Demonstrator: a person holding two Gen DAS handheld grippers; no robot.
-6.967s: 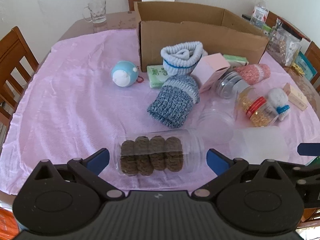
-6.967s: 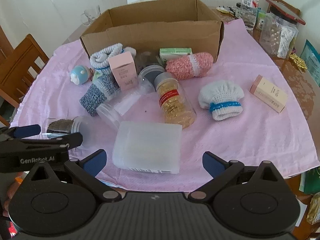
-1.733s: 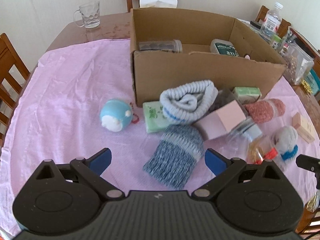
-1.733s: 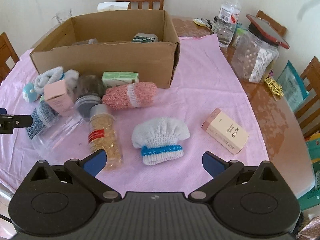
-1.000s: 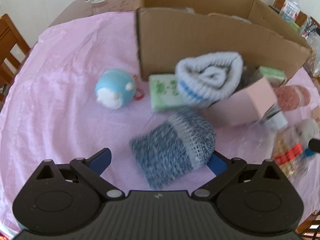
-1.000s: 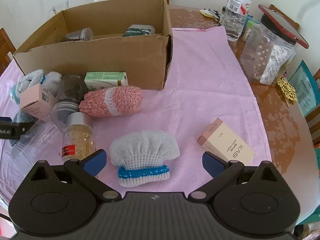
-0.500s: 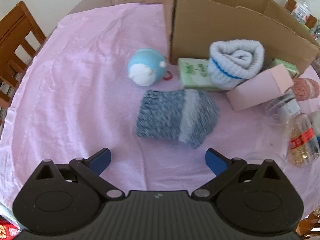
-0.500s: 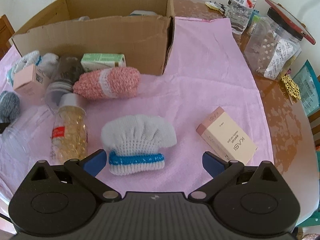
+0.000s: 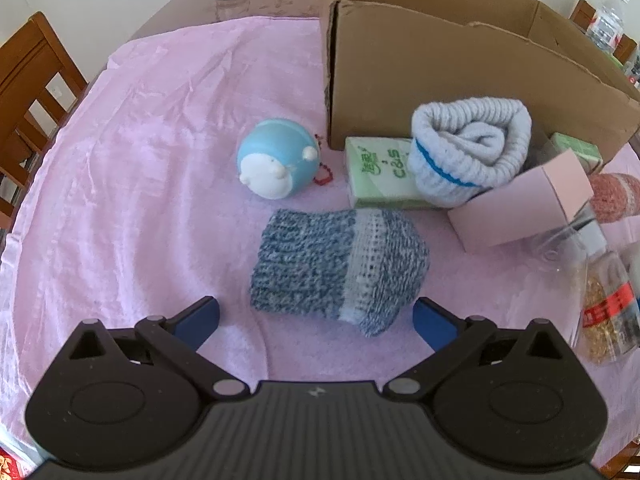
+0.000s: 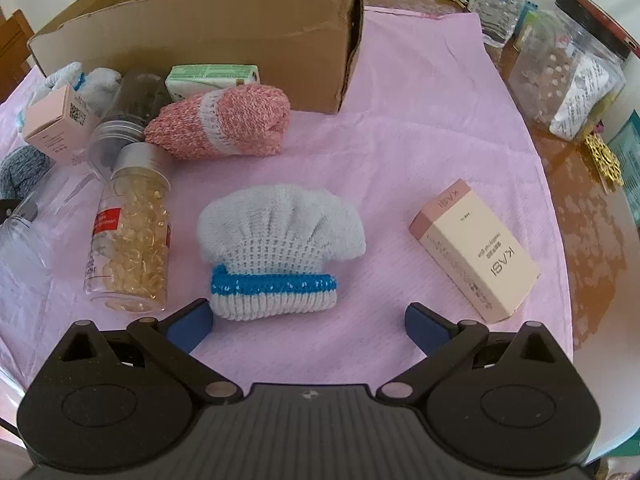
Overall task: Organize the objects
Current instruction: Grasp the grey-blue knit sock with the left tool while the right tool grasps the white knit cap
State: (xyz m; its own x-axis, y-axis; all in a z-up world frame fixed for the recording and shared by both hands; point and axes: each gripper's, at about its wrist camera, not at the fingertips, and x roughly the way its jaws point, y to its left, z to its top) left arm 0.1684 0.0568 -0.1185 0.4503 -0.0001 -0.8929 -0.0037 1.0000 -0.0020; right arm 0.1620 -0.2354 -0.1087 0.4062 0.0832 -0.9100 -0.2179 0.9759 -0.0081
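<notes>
My left gripper (image 9: 316, 320) is open and empty, low over the pink cloth, with a blue-grey knitted sock roll (image 9: 340, 266) lying between and just ahead of its fingertips. My right gripper (image 10: 308, 322) is open and empty, with a white knitted roll with a blue band (image 10: 276, 248) just ahead of it, nearer the left finger. The open cardboard box (image 9: 460, 76) stands behind; it also shows in the right wrist view (image 10: 224, 28).
Near the left gripper: a blue round toy (image 9: 276, 160), a green packet (image 9: 380, 172), a white sock roll (image 9: 468, 148), a pink box (image 9: 520, 204). Near the right: a capsule bottle (image 10: 128, 232), a pink sock roll (image 10: 220, 120), a beige carton (image 10: 476, 248), jars (image 10: 568, 68) at the table's right edge.
Both grippers have moved closer and lower toward their sock rolls. Both stay open and empty.
</notes>
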